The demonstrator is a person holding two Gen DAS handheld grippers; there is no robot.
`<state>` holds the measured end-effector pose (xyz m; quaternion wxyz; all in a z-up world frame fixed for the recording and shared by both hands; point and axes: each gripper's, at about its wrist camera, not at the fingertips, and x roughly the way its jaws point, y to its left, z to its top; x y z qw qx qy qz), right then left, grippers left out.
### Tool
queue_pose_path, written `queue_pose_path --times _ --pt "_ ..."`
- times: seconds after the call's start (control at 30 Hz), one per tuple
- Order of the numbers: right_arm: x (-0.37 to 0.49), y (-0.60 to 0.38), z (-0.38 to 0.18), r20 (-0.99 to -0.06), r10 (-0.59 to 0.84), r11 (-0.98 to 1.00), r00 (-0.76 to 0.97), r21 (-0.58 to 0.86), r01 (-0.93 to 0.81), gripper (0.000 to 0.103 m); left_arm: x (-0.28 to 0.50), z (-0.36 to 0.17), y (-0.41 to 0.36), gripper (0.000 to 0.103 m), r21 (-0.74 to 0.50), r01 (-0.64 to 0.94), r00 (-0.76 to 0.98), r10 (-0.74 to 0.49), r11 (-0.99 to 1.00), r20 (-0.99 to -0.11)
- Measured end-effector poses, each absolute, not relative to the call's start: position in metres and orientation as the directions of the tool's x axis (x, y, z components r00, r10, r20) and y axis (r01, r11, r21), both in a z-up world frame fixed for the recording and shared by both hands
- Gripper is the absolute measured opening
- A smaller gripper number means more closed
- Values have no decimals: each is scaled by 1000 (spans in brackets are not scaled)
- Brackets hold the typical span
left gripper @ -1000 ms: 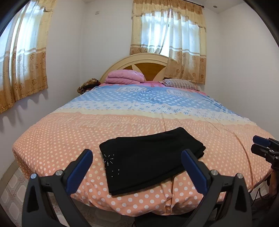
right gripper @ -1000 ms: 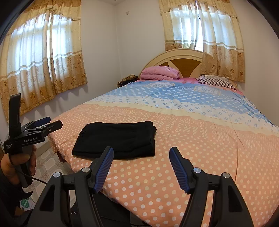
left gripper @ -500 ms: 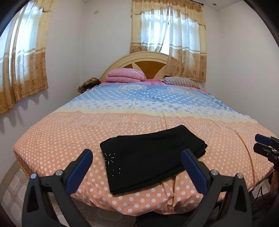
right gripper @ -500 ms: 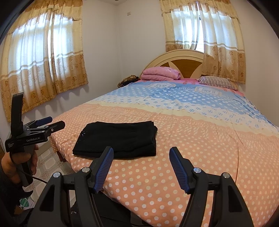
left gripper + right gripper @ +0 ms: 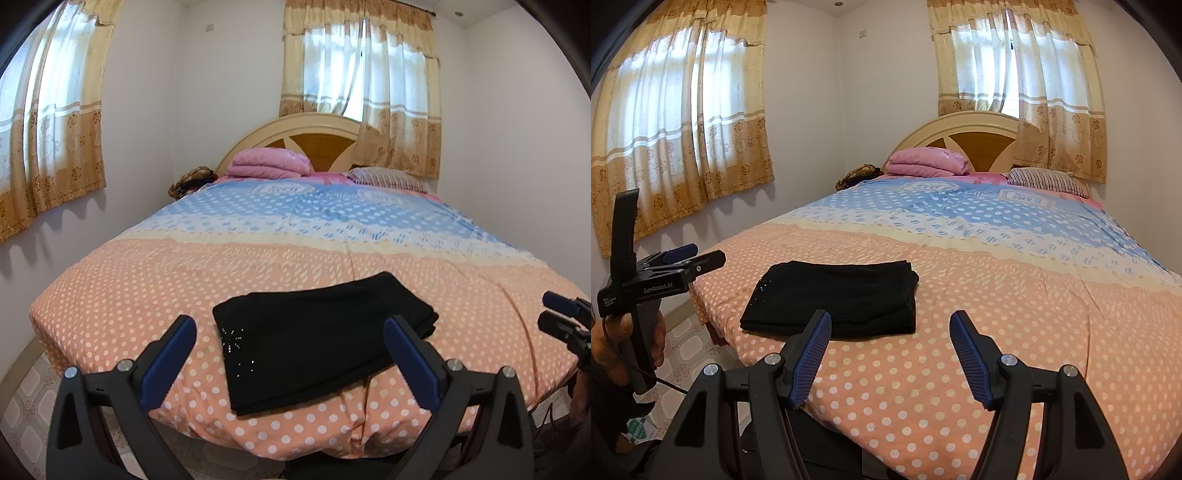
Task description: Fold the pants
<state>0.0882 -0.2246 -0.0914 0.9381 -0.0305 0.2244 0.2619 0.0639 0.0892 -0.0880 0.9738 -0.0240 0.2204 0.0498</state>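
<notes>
Left wrist view gives me the black pants (image 5: 317, 332) folded into a flat rectangle near the foot edge of the polka-dot bed (image 5: 147, 288), framed between my left gripper (image 5: 290, 343) fingers, which stand wide apart and hold nothing. My right gripper (image 5: 890, 345) is likewise spread and empty, off the pants' right. A pink folded blanket (image 5: 269, 164) and striped pillow (image 5: 388, 179) sit by the headboard (image 5: 314, 129); nothing blocks the pants.
</notes>
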Motion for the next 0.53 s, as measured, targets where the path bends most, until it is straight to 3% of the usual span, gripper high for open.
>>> queue_pose_path --times 0.53 --pt "90 -224 -96 -450 470 865 759 64 -498 68 63 -93 86 103 -9 -114 899 99 993 -427"
